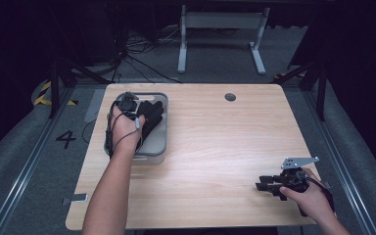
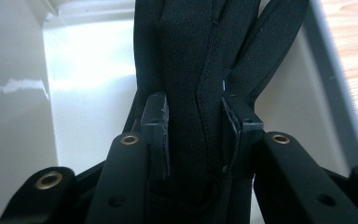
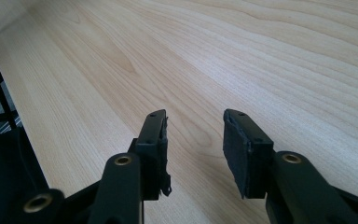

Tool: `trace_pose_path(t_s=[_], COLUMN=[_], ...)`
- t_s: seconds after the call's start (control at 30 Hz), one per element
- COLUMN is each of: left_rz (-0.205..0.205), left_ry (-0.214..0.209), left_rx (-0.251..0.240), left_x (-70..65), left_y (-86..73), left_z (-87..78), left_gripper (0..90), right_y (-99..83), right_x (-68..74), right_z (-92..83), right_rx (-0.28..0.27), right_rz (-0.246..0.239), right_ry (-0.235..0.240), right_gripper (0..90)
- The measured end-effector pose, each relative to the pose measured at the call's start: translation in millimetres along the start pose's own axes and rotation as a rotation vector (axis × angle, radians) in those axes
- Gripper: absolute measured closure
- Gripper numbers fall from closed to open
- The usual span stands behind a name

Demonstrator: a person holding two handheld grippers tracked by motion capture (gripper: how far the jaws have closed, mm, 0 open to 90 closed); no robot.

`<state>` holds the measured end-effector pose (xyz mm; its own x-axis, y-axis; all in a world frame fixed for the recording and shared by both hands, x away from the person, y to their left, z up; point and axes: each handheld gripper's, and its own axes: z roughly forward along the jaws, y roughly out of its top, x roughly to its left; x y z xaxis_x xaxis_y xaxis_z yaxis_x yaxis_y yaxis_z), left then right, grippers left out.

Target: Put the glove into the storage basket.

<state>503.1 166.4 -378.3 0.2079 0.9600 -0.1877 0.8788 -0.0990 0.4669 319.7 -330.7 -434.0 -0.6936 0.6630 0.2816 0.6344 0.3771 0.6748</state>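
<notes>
A black glove (image 2: 191, 56) hangs into a grey bin (image 1: 154, 155) at the table's left side. My left gripper (image 2: 196, 121) is shut on the glove, with both pads pressing its fabric. From above, that gripper (image 1: 144, 116) is inside the bin, with the glove (image 1: 152, 115) dark beside the hand. The bin's pale wall (image 2: 18, 116) stands close behind the glove. Low over the wooden table (image 3: 261, 56), my right gripper (image 3: 196, 121) is open with nothing between its jaws. In the high view this gripper (image 1: 260, 185) sits near the front right corner and points left.
The wooden table (image 1: 215, 142) has a round cable hole (image 1: 230, 97) near its far edge. A white desk frame (image 1: 220, 29) and cables lie on the floor beyond. Yellow-black tape (image 1: 43, 93) and a floor number (image 1: 66, 138) are at the left.
</notes>
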Motion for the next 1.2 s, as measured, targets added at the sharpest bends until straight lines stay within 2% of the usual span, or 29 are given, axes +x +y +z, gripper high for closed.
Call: trace_pose_path(t_s=[0.2,0.43,0.5,0.6,0.63,0.67,0.83,0.93,1.0,1.03,1.07,1.2], left_rz=[-0.012,-0.013,-0.009,-0.003,-0.003,0.009,0.026,0.043,0.069,0.069,0.086,0.111], left_ry=[0.032,0.041,0.03,0.032,0.032,0.031,0.008,-0.011,-0.02,-0.02,-0.044,-0.074], left_rx=[0.03,0.055,0.072,0.019,0.019,-0.014,-0.073,-0.085,-0.107,-0.107,-0.126,-0.149], left_x=[4.1,4.6,5.8,7.2,7.2,8.2,8.8,7.4,2.0,2.0,-1.7,-7.9], left_y=[1.2,2.5,1.9,-0.1,-0.1,-2.3,-8.6,-11.4,-15.9,-15.9,-19.5,-25.7], left_z=[10.5,17.8,21.3,18.3,18.3,12.9,-2.0,-8.7,-19.5,-19.5,-28.5,-41.4], left_gripper=[65.7,65.1,58.2,43.3,39.9,39.0,38.8,39.3,39.2,39.1,39.2,39.4], right_y=[0.4,0.6,1.5,4.2,5.4,7.0,14.2,18.8,21.3,21.3,24.3,27.4], right_x=[0.3,-0.3,-0.3,-1.1,-1.3,-1.8,-5.2,-7.5,-9.1,-9.1,-12.1,-18.2], right_z=[0.6,-0.4,-0.9,0.0,0.6,1.6,5.1,6.2,5.6,5.6,3.6,0.1], right_rx=[-0.002,-0.01,-0.014,-0.02,-0.022,-0.024,-0.031,-0.036,-0.041,-0.041,-0.052,-0.064], right_rz=[-0.003,0.001,0.001,0.001,-0.002,-0.003,-0.013,-0.015,-0.015,-0.015,-0.018,-0.012], right_ry=[0.006,0.005,0.005,0.009,0.01,0.012,0.017,0.016,0.013,0.013,0.004,-0.01], right_gripper=[60.3,60.2,59.9,59.2,58.8,58.4,58.3,58.3,58.3,58.3,58.0,57.9])
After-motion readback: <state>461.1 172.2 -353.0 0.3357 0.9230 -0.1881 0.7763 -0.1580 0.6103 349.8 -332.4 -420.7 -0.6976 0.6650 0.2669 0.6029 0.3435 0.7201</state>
